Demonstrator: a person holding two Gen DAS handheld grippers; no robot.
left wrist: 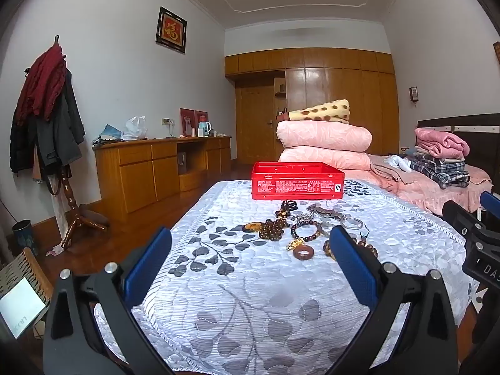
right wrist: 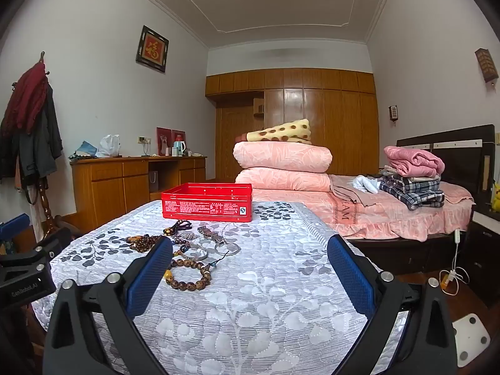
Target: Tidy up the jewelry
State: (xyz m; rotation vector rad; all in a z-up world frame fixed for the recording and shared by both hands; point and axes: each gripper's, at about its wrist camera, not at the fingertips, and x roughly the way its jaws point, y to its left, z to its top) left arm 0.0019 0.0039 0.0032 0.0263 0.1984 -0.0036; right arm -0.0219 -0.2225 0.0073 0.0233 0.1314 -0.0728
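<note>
A red open tin box [left wrist: 297, 181] stands on the far part of a table covered with a white leaf-patterned cloth [left wrist: 250, 281]; it also shows in the right wrist view [right wrist: 207, 202]. In front of it lies a cluster of jewelry [left wrist: 300, 228]: bead bracelets, a brown ring [left wrist: 303, 253], silver bangles [left wrist: 351, 222]. In the right wrist view a brown bead bracelet [right wrist: 189, 276] lies nearest, with a silver bangle [right wrist: 194, 251] behind. My left gripper [left wrist: 250, 247] is open and empty, short of the jewelry. My right gripper [right wrist: 250, 250] is open and empty, to the right of the jewelry.
A bed [right wrist: 397, 212] with folded pink quilts [right wrist: 282, 165] and clothes stands behind and right of the table. A wooden sideboard [left wrist: 156, 168] and a coat stand [left wrist: 47, 118] line the left wall. The other gripper shows at the right edge [left wrist: 478, 237].
</note>
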